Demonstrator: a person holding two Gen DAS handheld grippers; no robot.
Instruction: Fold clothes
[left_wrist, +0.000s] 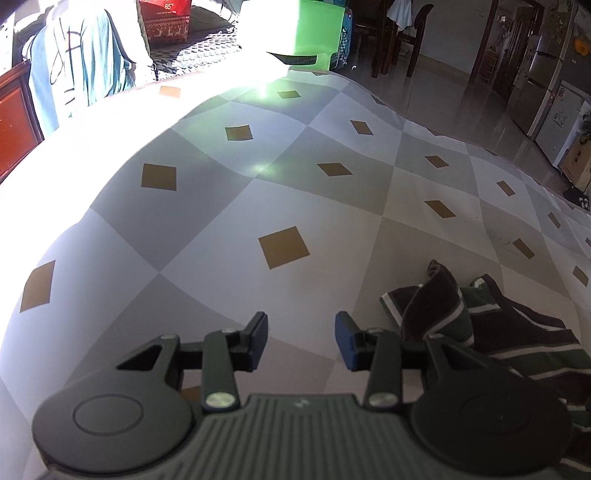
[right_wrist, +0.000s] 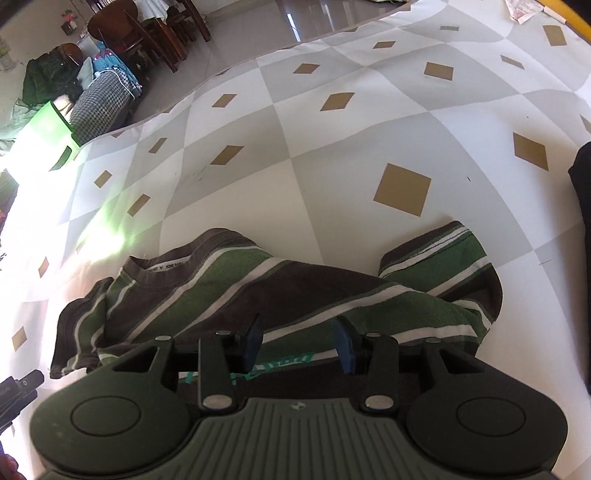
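Left wrist view: left gripper (left_wrist: 301, 339) hovers w/ jaws apart, holding nothing, over a diamond-patterned tablecloth (left_wrist: 229, 206). Striped shirt (left_wrist: 491, 325) lies bunched just to its right.

Right wrist view: right gripper (right_wrist: 298, 345), jaws spread and empty, sits above the shirt (right_wrist: 266, 288). Shirt is crumpled, collar and sleeve showing, green/brown/white stripes; not folded, so smoothing & folding remain.

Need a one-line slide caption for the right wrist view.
Open right gripper hovers over a crumpled striped shirt on the checked tablecloth.
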